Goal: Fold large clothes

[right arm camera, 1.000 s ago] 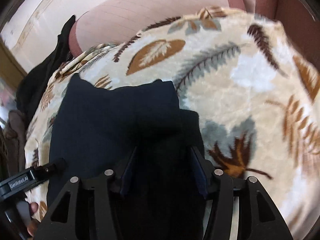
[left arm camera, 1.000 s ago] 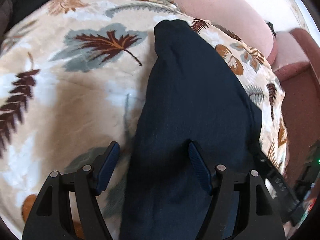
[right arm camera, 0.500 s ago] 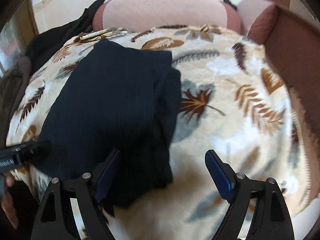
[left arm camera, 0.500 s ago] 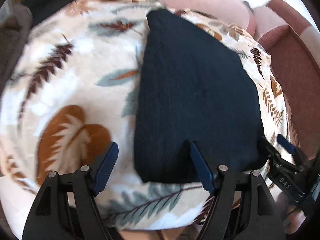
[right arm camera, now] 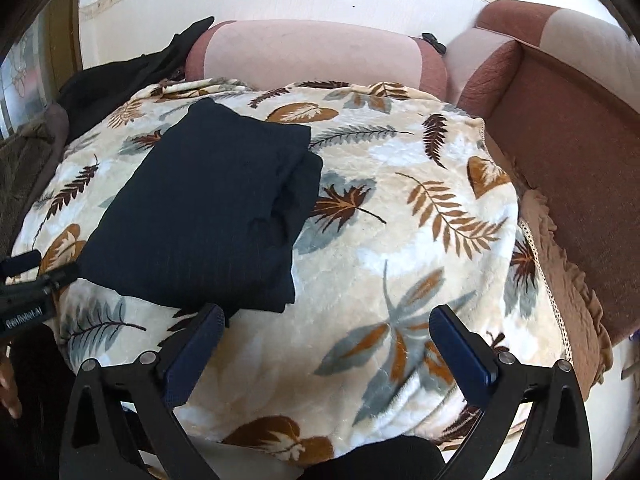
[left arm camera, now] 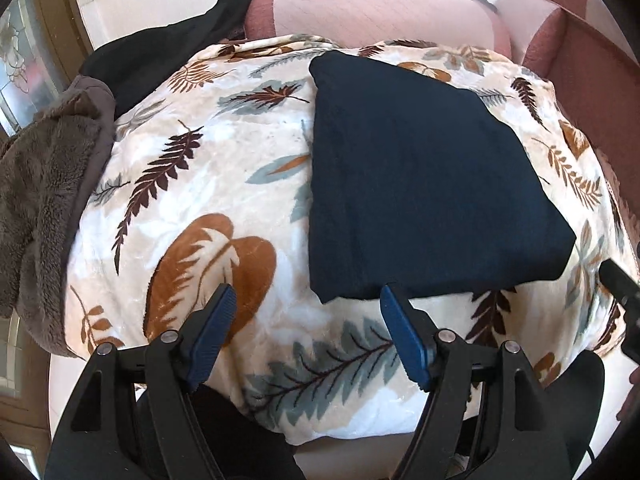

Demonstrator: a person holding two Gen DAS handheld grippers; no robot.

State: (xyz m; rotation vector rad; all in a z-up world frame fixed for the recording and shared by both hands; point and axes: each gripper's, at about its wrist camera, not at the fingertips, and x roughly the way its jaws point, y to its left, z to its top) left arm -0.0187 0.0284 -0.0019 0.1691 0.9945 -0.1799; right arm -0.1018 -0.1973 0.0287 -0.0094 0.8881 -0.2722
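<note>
Nearest to us, the left gripper point(left arm camera: 306, 310) has its jaws apart with nothing between them; beneath lies only the leaf-print blanket point(left arm camera: 192, 184). The right gripper point(right arm camera: 326, 330) is opening its jaws wide, and they too are empty, over bare blanket.

Just beyond the jaws we see the folded dark navy garment point(left arm camera: 416, 184) lying flat on the blanket. In the left wrist view its near edge sits just past the right-hand blue pad point(left arm camera: 402, 336), and we cannot tell whether pad and cloth touch. In the right wrist view the garment point(right arm camera: 208, 208) lies up and to the left of the jaws, its near corner close behind the left-hand pad point(right arm camera: 196, 354); along its right side several stacked layers show.

At the picture edges each view catches a cut-off part of the other gripper.

Farther back, a brown fleece throw point(left arm camera: 44, 192) and some black cloth point(left arm camera: 160, 52) lie at the left, their shapes hard to make out. Behind everything rises the pink and brown sofa point(right arm camera: 304, 54), whose seat is mostly hidden under the blanket.
</note>
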